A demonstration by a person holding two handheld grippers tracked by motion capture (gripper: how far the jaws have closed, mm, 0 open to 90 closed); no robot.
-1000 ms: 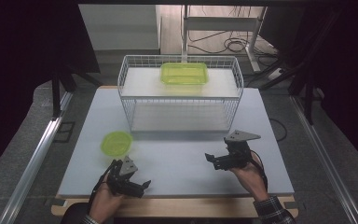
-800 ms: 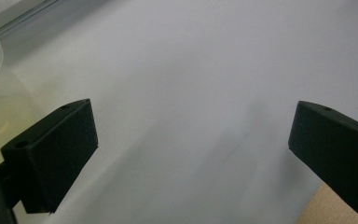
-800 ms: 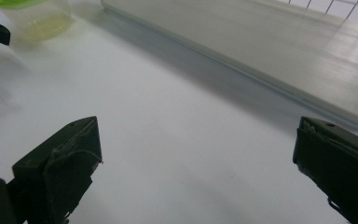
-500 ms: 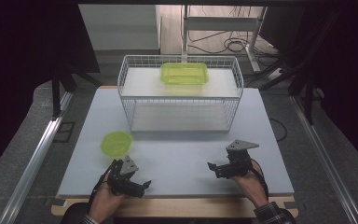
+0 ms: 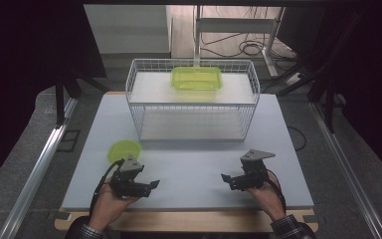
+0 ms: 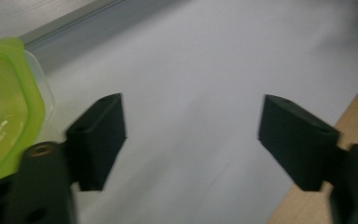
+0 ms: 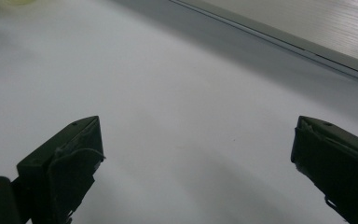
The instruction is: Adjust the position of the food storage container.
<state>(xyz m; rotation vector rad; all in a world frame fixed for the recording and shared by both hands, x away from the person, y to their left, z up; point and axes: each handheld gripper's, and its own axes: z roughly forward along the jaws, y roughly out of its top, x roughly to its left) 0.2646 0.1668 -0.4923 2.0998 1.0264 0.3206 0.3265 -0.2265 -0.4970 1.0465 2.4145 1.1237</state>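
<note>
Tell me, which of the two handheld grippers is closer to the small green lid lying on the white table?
Left. The left gripper is just in front of the green lid, jaws apart with nothing between them. The right gripper sits well off to the lid's right, across the table.

The tabletop (image 5: 199, 169) had a smooth, matt pale grey surface, with a bare wood strip along its near edge. The lid (image 5: 124, 150) was translucent yellow-green plastic, glossy, catching highlights in the left gripper view. The container (image 5: 197, 78) looked like the same shiny green plastic. It sat on a rack (image 5: 191, 102) of thin white coated wire. Both the left gripper (image 5: 153, 184) and the right gripper (image 5: 225, 178) were matt black, their jaws plain and dull, plastic-looking.
</note>
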